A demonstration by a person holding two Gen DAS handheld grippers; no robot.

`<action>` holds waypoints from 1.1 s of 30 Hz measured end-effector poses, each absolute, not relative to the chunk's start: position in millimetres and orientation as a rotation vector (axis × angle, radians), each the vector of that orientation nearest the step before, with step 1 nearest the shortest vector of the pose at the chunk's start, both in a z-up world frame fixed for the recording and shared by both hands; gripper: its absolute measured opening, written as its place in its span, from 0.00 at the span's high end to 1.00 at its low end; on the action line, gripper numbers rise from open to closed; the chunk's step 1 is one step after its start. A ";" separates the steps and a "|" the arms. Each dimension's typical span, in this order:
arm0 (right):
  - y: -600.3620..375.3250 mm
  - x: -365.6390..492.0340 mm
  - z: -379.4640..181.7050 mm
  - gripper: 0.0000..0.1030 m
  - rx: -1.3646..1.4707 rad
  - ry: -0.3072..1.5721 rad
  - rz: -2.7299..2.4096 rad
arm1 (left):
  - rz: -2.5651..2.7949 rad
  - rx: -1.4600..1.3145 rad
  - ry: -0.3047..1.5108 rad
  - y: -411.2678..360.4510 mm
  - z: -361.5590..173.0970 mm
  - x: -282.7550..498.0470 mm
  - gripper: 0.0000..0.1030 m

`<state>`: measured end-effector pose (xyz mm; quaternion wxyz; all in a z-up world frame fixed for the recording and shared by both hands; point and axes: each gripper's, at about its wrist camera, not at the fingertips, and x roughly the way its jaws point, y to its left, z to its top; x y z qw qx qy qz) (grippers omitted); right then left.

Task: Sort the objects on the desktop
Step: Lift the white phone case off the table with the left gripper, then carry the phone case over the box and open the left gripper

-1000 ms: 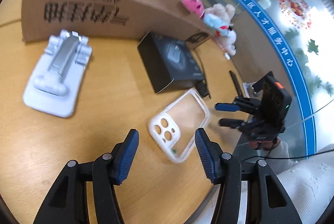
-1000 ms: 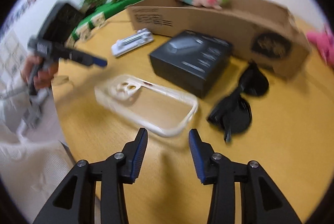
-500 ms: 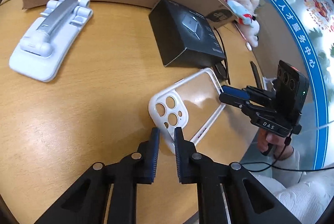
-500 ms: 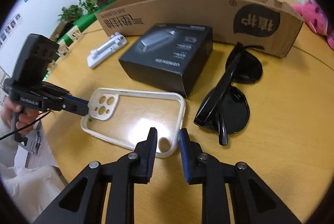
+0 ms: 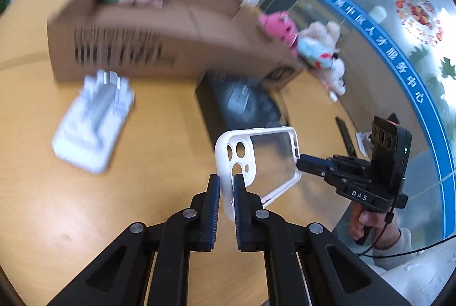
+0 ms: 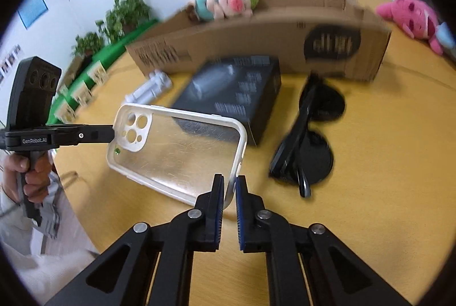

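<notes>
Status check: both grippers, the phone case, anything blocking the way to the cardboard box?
Left gripper and right gripper shut on phone case, opposite ends. Case tilted off the table. Black box stands before the cardboard box.

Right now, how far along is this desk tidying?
Early on. A pig toy already sits in the cardboard box. In hand: the phone case, pinched at opposite ends by the left gripper and right gripper. Still on the table: sunglasses, black box, white stand.

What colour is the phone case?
The phone case has a white rim and a see-through back. The right wrist view shows it best.
</notes>
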<state>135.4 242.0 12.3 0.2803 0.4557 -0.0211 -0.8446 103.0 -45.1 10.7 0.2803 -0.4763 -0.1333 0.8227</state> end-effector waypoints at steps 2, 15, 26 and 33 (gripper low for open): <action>243.6 132.7 32.4 0.92 1.151 -0.076 -2.298 | 2.236 -1.214 -0.339 -47.7 29.5 99.3 0.94; 243.6 53.3 156.4 0.92 0.746 -0.034 -2.494 | 2.409 -0.827 -0.193 -34.3 163.4 8.0 0.94; 241.0 -57.8 201.6 0.92 0.678 -0.047 -2.529 | 2.437 -0.798 -0.148 -29.6 206.8 -124.7 0.94; 234.8 -146.5 192.9 0.92 0.804 -0.056 -2.506 | 2.406 -0.939 -0.223 -32.3 174.0 -218.8 0.94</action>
